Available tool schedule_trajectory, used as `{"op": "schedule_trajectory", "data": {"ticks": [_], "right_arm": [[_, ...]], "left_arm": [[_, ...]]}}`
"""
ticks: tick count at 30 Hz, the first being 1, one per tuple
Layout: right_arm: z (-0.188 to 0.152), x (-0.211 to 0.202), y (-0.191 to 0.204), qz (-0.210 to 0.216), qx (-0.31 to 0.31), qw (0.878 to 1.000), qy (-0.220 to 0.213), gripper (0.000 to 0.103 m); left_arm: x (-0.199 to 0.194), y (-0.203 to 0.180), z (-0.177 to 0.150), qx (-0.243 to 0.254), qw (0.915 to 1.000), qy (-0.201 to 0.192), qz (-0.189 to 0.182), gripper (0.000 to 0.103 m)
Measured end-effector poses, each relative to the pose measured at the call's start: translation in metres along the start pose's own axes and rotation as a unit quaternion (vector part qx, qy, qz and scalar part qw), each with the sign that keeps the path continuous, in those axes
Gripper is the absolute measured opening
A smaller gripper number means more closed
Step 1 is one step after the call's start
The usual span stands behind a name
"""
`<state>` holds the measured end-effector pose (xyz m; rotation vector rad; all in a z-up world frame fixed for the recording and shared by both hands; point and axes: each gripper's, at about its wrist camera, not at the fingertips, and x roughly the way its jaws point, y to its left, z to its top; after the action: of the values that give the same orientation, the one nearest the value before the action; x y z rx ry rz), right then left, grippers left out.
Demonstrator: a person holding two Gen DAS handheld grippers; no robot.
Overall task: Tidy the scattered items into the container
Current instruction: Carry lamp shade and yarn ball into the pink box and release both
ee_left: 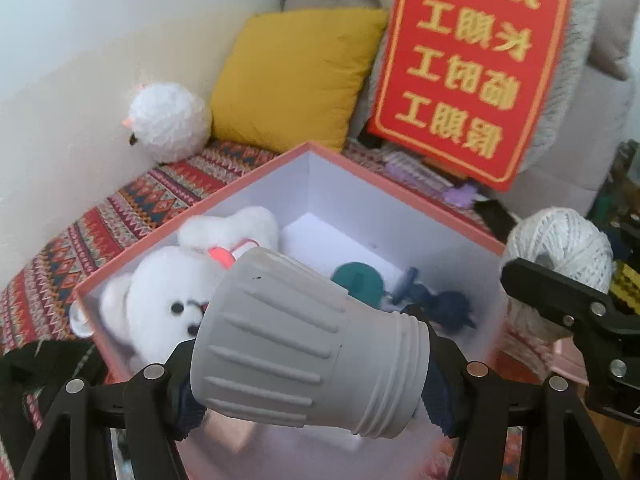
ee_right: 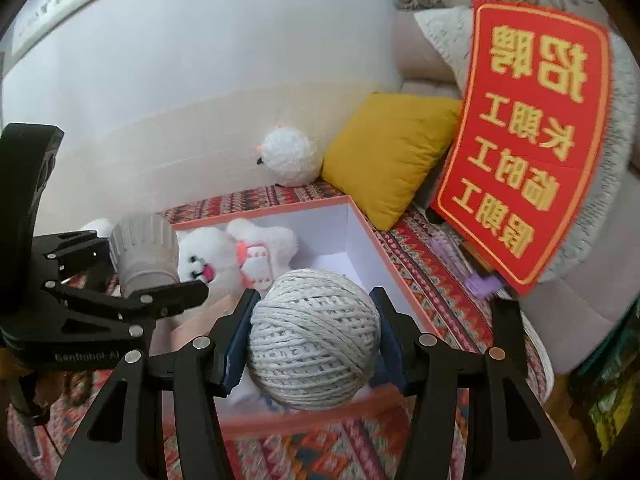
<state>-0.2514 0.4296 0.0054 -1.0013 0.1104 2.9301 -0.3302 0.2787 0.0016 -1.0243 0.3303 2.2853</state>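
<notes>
Right gripper (ee_right: 314,330) is clamped on a ball of twine (ee_right: 314,330) over the pink box (ee_right: 384,240). Left gripper (ee_left: 308,376) squeezes a grey ribbed cap (ee_left: 296,344) above the box too, white teddy (ee_left: 160,300) already inside.

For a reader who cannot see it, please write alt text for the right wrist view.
The right hand-held gripper holds a ball of white twine above a pink box containing a white plush bear. To its left, the left hand-held gripper holds a grey ribbed cup; a yellow cushion and red sign stand behind.
</notes>
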Motion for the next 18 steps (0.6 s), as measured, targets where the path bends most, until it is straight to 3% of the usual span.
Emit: {"op": "schedule_trajectory", "data": {"ticks": [3,5,7,12,18], "right_arm": [[0.005,0.040,-0.002,-0.012,-0.015,1.000,0.004,0.066],[0.005,0.057,-0.008,-0.043,-0.015,0.999,0.002,0.095],[0.006,0.061,-0.015,-0.055,-0.004,0.998,-0.006,0.097],[0.005,0.049,-0.018,-0.051,0.010,0.999,-0.006,0.097],[0.002,-0.017,0.016,-0.035,-0.006,0.999,-0.027,0.097]], "left_arm": [[0.030,0.012,0.003,-0.011,0.9999,0.010,0.002,0.077],[0.039,0.022,0.004,-0.023,0.9996,0.004,0.018,0.089],[0.042,0.031,0.004,-0.034,0.9988,-0.006,0.034,0.095],[0.016,0.049,0.000,-0.054,0.9972,-0.027,0.045,0.096],[-0.057,0.066,-0.024,-0.064,0.9936,-0.055,0.075,0.098]]}}
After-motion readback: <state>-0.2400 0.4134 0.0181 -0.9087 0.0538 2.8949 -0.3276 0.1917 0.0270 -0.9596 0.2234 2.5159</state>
